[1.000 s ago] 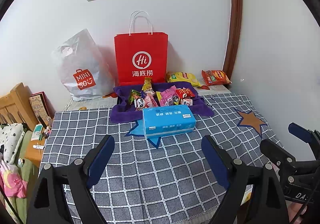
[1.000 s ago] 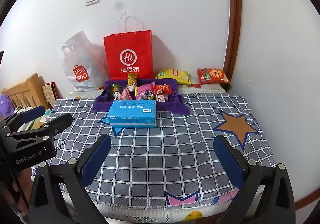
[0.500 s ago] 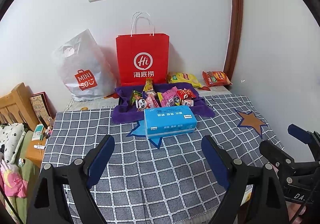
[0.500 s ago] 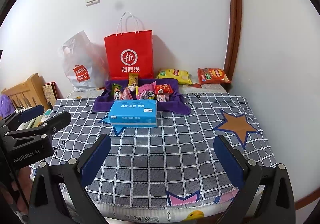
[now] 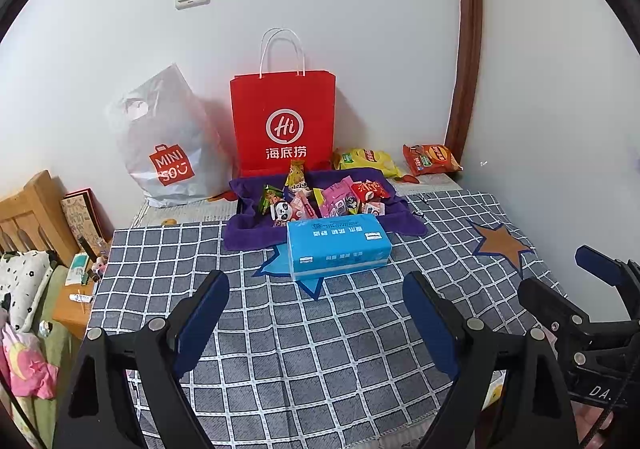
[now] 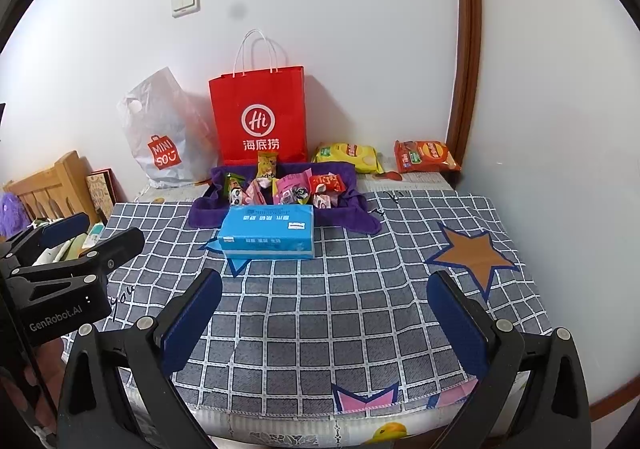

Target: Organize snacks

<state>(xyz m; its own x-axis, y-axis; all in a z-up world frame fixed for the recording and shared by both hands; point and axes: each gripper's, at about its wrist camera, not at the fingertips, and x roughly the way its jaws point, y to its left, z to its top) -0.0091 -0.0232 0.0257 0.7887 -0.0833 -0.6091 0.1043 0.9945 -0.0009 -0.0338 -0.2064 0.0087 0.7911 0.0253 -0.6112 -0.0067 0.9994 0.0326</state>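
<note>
Several small snack packets (image 5: 320,199) lie heaped in a purple cloth-lined tray (image 5: 248,233) at the far side of the checked tablecloth (image 5: 280,349). A blue tissue pack (image 5: 338,245) lies directly in front of the tray. Behind the tray to the right, a yellow chip bag (image 5: 366,160) and an orange chip bag (image 5: 430,159) lie by the wall. My left gripper (image 5: 314,281) is open over the near part of the table with nothing between its fingers. My right gripper (image 6: 325,277) is open and empty too, well short of the tissue pack (image 6: 268,233) and the tray (image 6: 204,213).
A red paper bag (image 5: 282,121) with handles stands against the wall behind the tray, and a grey plastic shopping bag (image 5: 168,145) sits to its left. Left of the table are a wooden bed frame (image 5: 24,217) and a cluttered low stand. A wall closes the right side.
</note>
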